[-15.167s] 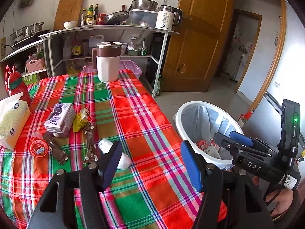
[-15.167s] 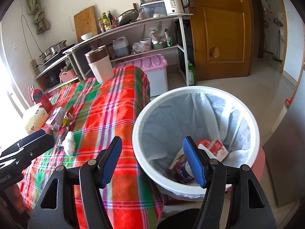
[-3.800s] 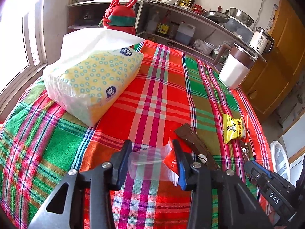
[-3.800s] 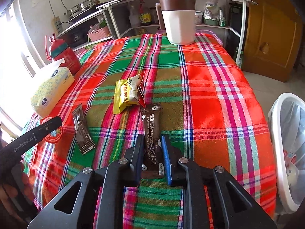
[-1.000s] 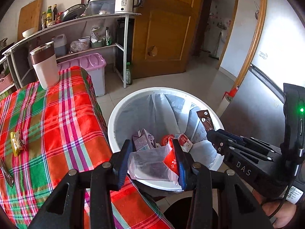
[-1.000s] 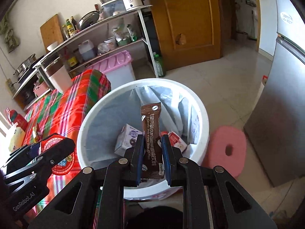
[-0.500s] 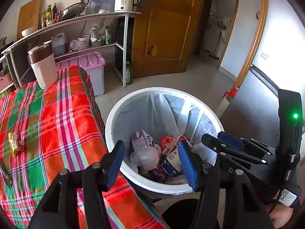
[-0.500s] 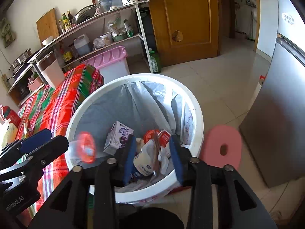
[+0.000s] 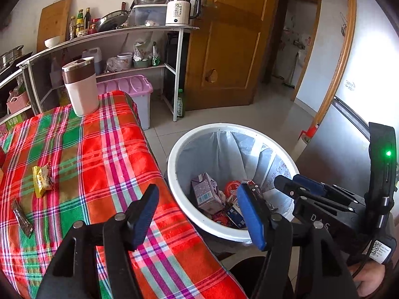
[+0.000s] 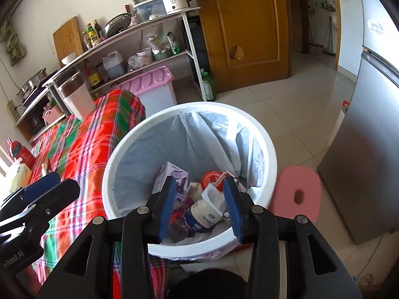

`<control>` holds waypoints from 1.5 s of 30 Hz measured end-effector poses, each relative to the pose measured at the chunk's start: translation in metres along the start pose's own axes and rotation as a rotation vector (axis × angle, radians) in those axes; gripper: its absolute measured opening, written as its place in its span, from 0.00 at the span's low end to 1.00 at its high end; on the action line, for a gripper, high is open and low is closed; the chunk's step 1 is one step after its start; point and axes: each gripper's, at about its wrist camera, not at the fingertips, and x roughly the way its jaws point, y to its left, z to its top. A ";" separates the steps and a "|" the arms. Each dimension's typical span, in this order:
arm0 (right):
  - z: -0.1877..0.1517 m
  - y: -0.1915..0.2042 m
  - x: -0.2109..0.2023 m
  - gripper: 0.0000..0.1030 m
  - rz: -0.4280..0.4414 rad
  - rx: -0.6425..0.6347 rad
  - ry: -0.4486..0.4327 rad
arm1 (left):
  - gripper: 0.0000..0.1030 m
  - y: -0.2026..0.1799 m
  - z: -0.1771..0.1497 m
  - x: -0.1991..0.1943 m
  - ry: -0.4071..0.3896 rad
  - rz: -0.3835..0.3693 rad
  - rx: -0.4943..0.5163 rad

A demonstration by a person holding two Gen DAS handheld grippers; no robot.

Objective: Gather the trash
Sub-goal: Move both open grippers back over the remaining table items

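The white trash bin (image 9: 174,154) (image 10: 189,107) with a grey liner stands on the floor beside the plaid-covered table (image 9: 104,149). Inside lie a purple carton (image 9: 205,194) (image 10: 174,174), a red lid (image 10: 210,178) and other wrappers. My left gripper (image 9: 199,206) hovers over the table edge and the bin's rim; its jaws are opening with nothing between them. Above the bin my right gripper (image 10: 199,191) is open and empty. On the cloth remain a yellow snack packet (image 9: 41,180) and a brown sachet (image 9: 22,218).
A brown-and-white tumbler (image 9: 79,87) stands at the table's far end. Behind it are a pink-lidded box (image 9: 127,87) and a metal shelf rack (image 9: 112,32) with kitchenware. A pink stool (image 10: 295,194) and a grey fridge (image 10: 369,149) flank the bin; a wooden door (image 9: 232,49) is beyond.
The left gripper opened and its clear cup with the red lid fell into the bin. The right gripper opened and its brown sachet dropped in. The left gripper has shifted towards the table.
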 end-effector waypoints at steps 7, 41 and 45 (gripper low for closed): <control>-0.003 0.023 -0.004 0.40 0.043 -0.030 -0.012 | 0.66 0.025 -0.007 -0.018 -0.027 0.038 -0.038; -0.015 0.199 0.040 0.44 0.309 -0.334 0.067 | 0.69 0.204 -0.066 -0.070 -0.019 0.357 -0.364; -0.009 0.221 0.054 0.44 0.334 -0.371 0.096 | 0.69 0.218 -0.073 -0.061 0.011 0.379 -0.404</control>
